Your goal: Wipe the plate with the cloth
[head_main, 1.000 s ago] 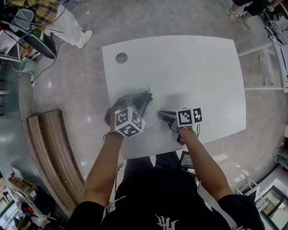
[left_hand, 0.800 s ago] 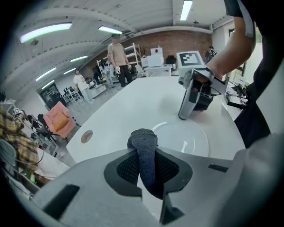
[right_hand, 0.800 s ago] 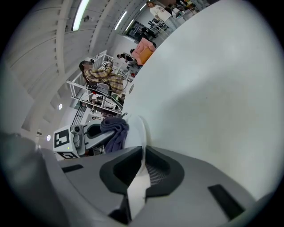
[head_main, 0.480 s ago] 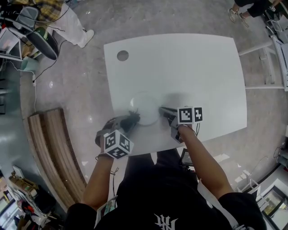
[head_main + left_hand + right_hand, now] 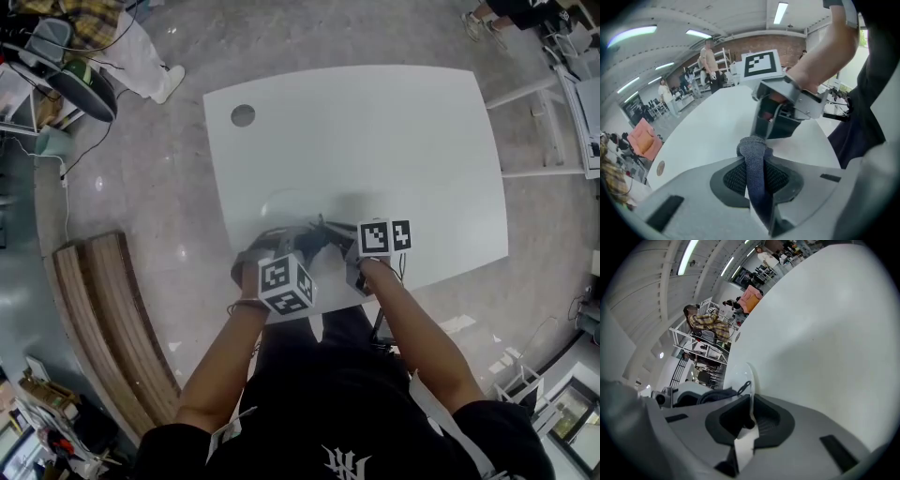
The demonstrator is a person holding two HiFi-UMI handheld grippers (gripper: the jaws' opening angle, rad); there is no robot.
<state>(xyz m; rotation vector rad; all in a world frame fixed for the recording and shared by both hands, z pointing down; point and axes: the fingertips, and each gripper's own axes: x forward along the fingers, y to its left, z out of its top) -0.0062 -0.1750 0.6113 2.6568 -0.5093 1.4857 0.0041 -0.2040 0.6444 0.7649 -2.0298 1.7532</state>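
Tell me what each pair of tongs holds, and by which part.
Left tongs: the grey cloth, by a bunched fold. Right tongs: the plate, by its rim.

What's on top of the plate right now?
The dark cloth, clamped in the left gripper, lies on the plate, whose rim the right gripper grips. The plate's face under the cloth is covered.

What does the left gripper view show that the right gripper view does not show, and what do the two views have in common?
Only the left gripper view shows the left gripper with its jaws shut on the grey cloth. It also shows the right gripper just ahead, with its marker cube on top. Only the right gripper view shows the right gripper's jaws shut on the rim of the white plate. Both views show the white table and people in the background.
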